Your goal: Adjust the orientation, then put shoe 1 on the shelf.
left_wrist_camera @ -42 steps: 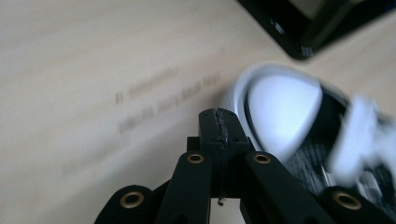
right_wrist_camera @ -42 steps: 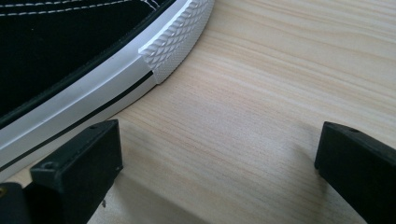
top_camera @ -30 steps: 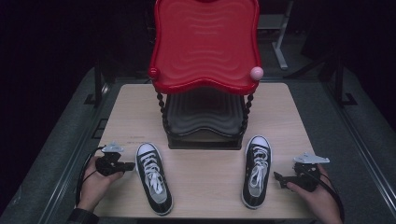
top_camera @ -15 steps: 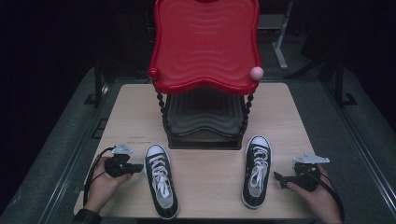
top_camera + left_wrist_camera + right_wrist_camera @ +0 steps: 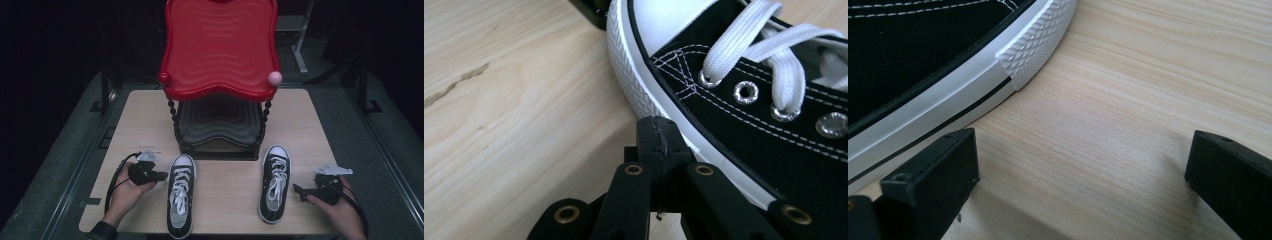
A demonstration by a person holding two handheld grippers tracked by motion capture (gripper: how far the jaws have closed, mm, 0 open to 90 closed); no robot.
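I have just pushed the left black canvas sneaker with white laces and white rubber toe cap (image 5: 180, 192) rightward across the pale wooden table (image 5: 150, 107): a second ago it lay nearer the left edge, and my left gripper (image 5: 161, 176), jaws pressed together with nothing between them, has travelled with it and now rests its tip against the shoe's white rubber sidewall (image 5: 644, 95) near the toe. The toe now lies just at the foot of the two-tier stand with a glossy red wavy tray (image 5: 220, 47) on dark beaded posts. The matching right sneaker (image 5: 274, 182) has not shifted; my right gripper (image 5: 299, 191) has held its place beside it, jaws spread wide on bare wood (the shoe's sole (image 5: 1033, 50) sits just off the left jaw, untouched). I read this as the pair being nudged together, with a clear lane of table between the shoes. The heels lie close to the near edge, so pushes should stay sideways. Right of the right gripper, the table edge is near.
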